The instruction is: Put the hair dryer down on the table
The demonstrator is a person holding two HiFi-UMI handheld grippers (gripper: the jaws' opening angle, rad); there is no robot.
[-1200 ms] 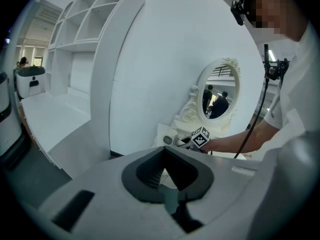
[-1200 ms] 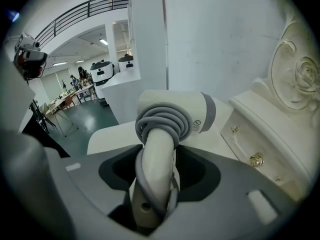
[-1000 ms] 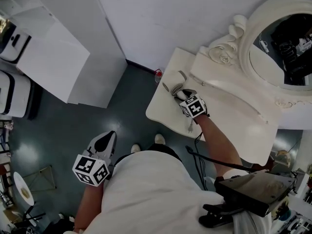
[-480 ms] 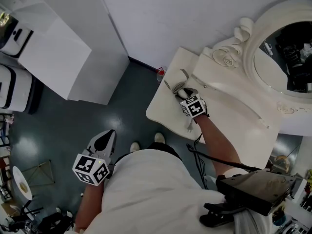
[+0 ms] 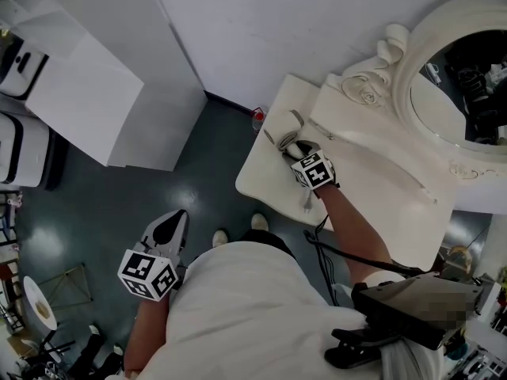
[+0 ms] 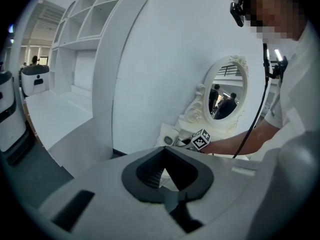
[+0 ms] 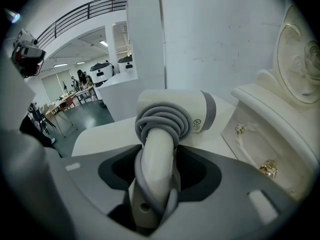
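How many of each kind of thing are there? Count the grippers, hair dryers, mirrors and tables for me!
grippers: 2 (left gripper, right gripper)
hair dryer: 1
mirror: 1
table: 1
Total: 5

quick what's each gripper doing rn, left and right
left gripper: closed, nothing in it
right gripper: closed on the hair dryer handle, jaws just eased a little wider
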